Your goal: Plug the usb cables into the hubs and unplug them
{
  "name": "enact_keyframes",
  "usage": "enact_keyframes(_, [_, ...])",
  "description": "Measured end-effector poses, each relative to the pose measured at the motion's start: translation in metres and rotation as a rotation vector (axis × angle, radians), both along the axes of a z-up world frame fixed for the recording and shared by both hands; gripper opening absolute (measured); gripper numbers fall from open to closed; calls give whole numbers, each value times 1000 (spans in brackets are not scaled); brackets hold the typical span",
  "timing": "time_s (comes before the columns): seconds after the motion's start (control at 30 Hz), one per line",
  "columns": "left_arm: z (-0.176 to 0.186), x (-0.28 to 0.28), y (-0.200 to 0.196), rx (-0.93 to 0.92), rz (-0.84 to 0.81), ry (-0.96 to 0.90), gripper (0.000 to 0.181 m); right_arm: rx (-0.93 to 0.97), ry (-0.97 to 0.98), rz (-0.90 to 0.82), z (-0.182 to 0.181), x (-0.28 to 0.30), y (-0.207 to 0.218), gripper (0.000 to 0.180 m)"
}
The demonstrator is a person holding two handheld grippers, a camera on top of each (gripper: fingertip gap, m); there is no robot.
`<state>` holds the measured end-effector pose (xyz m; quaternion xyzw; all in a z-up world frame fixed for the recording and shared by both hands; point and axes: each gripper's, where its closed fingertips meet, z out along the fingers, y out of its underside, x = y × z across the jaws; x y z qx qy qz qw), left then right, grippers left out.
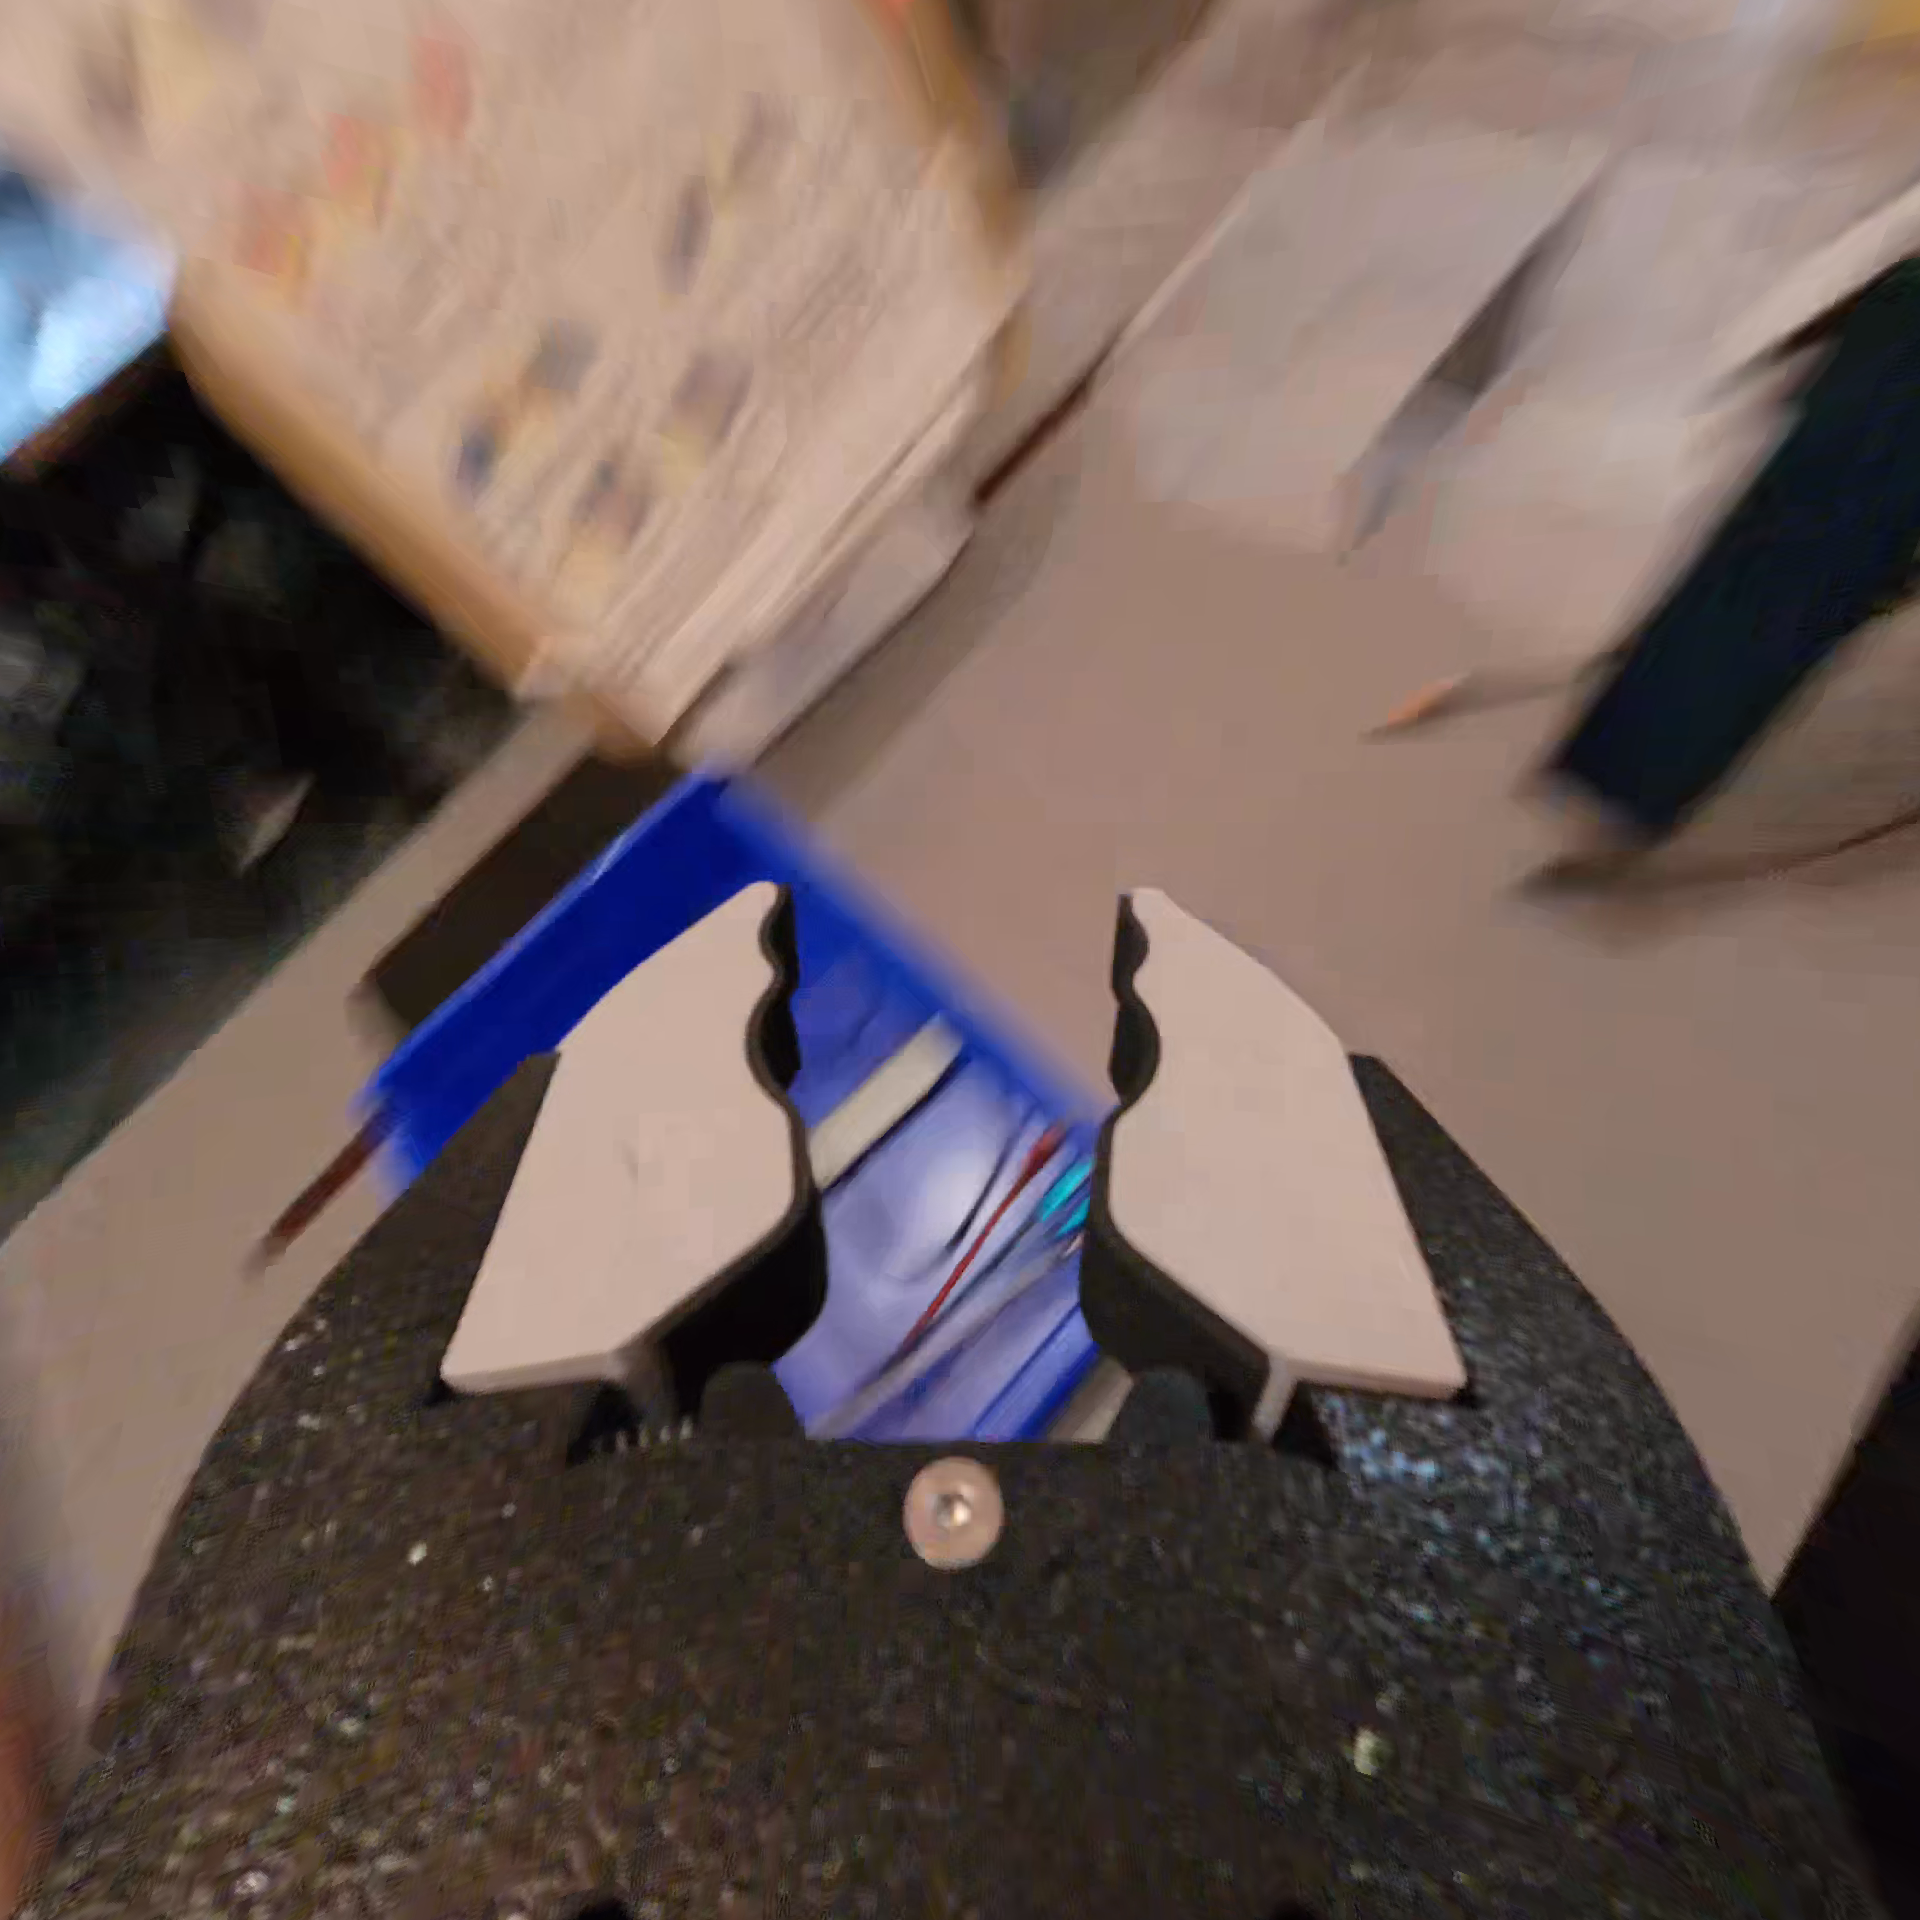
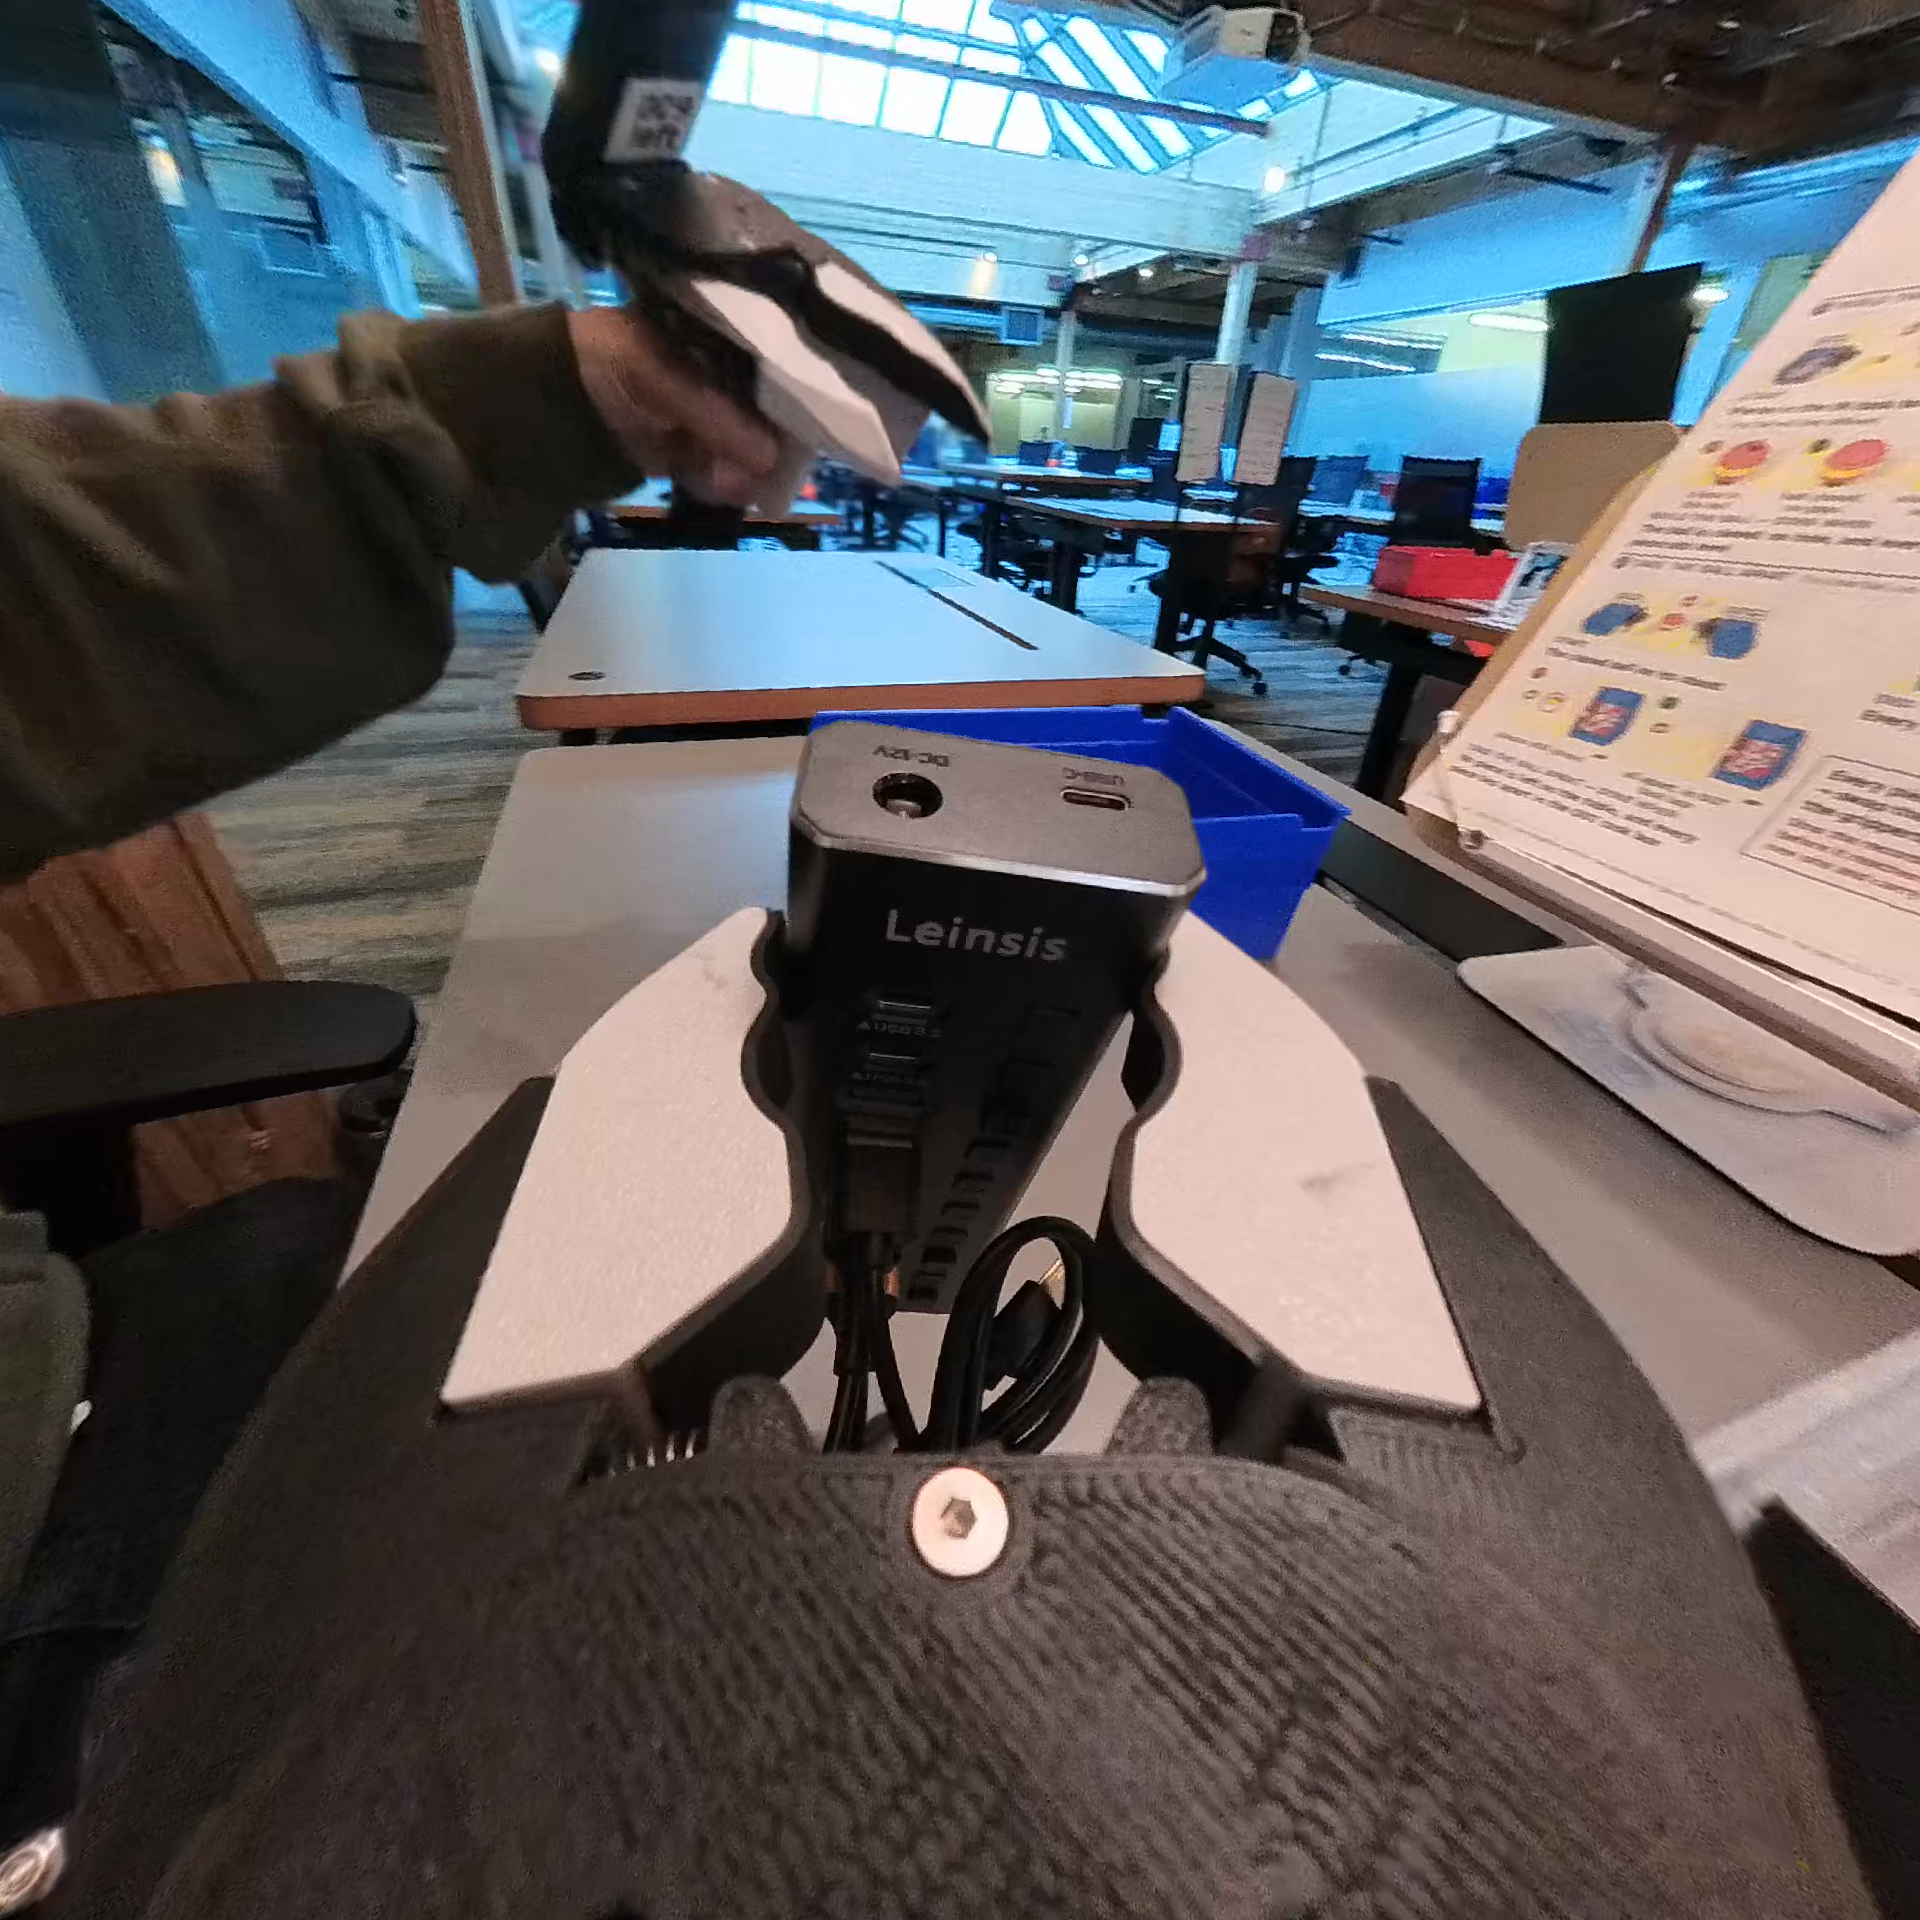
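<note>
My right gripper (image 2: 966, 930) is shut on a black USB hub (image 2: 987, 904) and holds it end-up above the grey table (image 2: 623, 883). A black cable (image 2: 997, 1340) is plugged into the hub's side and loops between my fingers. My left gripper (image 1: 954, 899) is open and empty, above a blue bin (image 1: 623, 935). This view is motion-blurred. The bin holds a grey block (image 1: 883, 1101) and thin red and teal cables (image 1: 977, 1247). In the right wrist view the left gripper (image 2: 914, 436) hangs high at the upper left, and the bin (image 2: 1247, 831) sits behind the hub.
An instruction sheet on a stand (image 2: 1714, 675) leans at the right, with its base plate (image 2: 1662, 1091) on the table; the sheet is also in the left wrist view (image 1: 623, 312). A chair armrest (image 2: 208, 1039) is at the left. A dark upright object (image 1: 1766, 571) stands at the right.
</note>
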<state>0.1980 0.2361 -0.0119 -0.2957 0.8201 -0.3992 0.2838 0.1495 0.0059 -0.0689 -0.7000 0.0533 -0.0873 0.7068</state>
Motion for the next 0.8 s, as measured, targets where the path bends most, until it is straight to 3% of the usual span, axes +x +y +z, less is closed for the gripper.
enact_keyframes(0.03, [8, -21, -36, -116, -139, -59, 53, 3, 5, 29, -1, -4, 3, 63])
enact_keyframes(0.17, [-43, -91, -141, -264, -516, 5, 76, 37, 57, 158, -3, -23, 17, 63])
enact_keyframes(0.27, [-99, -103, -182, -294, -585, 81, 88, 61, 67, 261, -1, -41, 23, 63])
enact_keyframes(0.37, [-123, -109, -212, -351, -645, 144, 91, 52, 74, 286, -1, -49, 28, 63])
enact_keyframes(0.57, [-140, -108, -238, -244, -643, 103, 90, -76, 25, 252, -15, -55, 44, 63])
enact_keyframes(0.67, [-128, -109, -243, -335, -650, 98, 82, -156, 11, 271, -27, -63, 54, 64])
enact_keyframes(0.8, [-144, -106, -244, -312, -634, 101, 82, -256, -4, 257, -40, -61, 58, 63])
